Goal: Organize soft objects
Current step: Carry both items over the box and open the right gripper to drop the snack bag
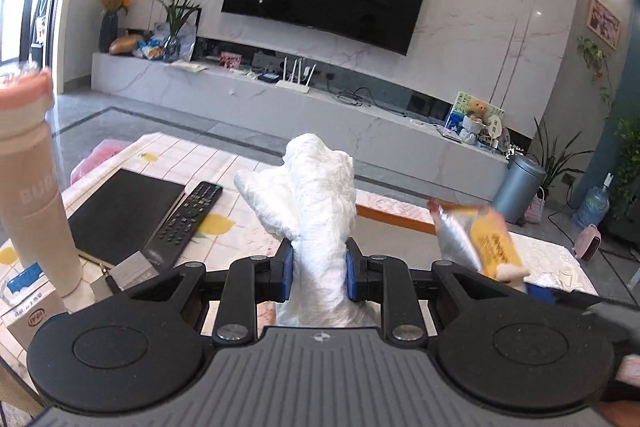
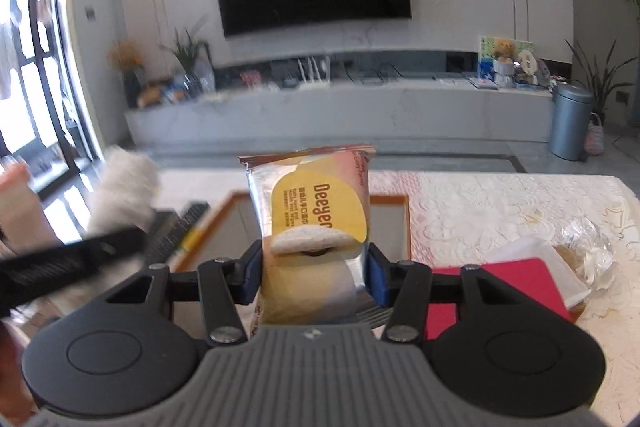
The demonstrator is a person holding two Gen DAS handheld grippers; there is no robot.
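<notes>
Living-room table (image 2: 500, 203) | left gripper (image 1: 319, 269) is clamping white towel (image 1: 316, 195) | right gripper (image 2: 316, 271) is clamping wipes pack (image 2: 316, 203) | advice: keeping both squeezes gentle, carrying loads clear of remote (image 1: 184, 219).

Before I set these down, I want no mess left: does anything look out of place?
Nothing spilled or damaged. The left tool grips a crumpled white towel, the right tool a wipes pack. The coffee table is merely cluttered.
</notes>
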